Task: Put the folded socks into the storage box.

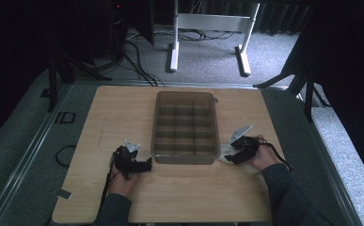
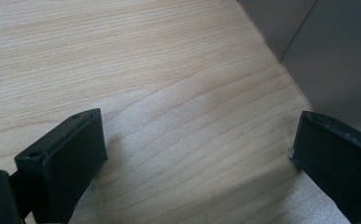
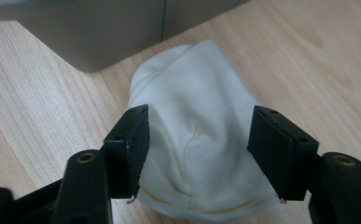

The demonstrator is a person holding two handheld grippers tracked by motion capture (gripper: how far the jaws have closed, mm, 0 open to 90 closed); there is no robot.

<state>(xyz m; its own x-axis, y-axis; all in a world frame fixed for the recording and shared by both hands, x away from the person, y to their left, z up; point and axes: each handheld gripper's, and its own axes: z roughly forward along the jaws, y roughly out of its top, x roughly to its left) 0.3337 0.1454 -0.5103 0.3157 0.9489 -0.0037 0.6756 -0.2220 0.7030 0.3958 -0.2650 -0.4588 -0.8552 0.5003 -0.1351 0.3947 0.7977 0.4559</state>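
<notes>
Cream knit fabric, a small soft rolled-up cloth bundle (image 3: 199, 149), lies flat on the pale wooden table (image 1: 184, 193), just beside the near right corner of the translucent grey plastic divided organiser box (image 1: 185, 127). The right gripper (image 3: 199, 154) hangs over it with its jaws spread apart, one on each side of the bundle; neither jaw appears to press the cloth yet, though the left one sits very close to its edge. The left gripper (image 2: 197, 154) rests low by the box's near left corner, jaws wide apart over bare wood, holding nothing.

The step in hand looks like picking up the cloth, probably to drop it into one of the box's compartments. To do it well, the right gripper should come down until both jaw tips almost meet the tabletop, then close across the thick middle of the bundle, not just a loose top layer. Soft cloth may unroll or slip if pinched thinly. The lift should go straight up, to clear the box wall close by. The left gripper could steady the box.
</notes>
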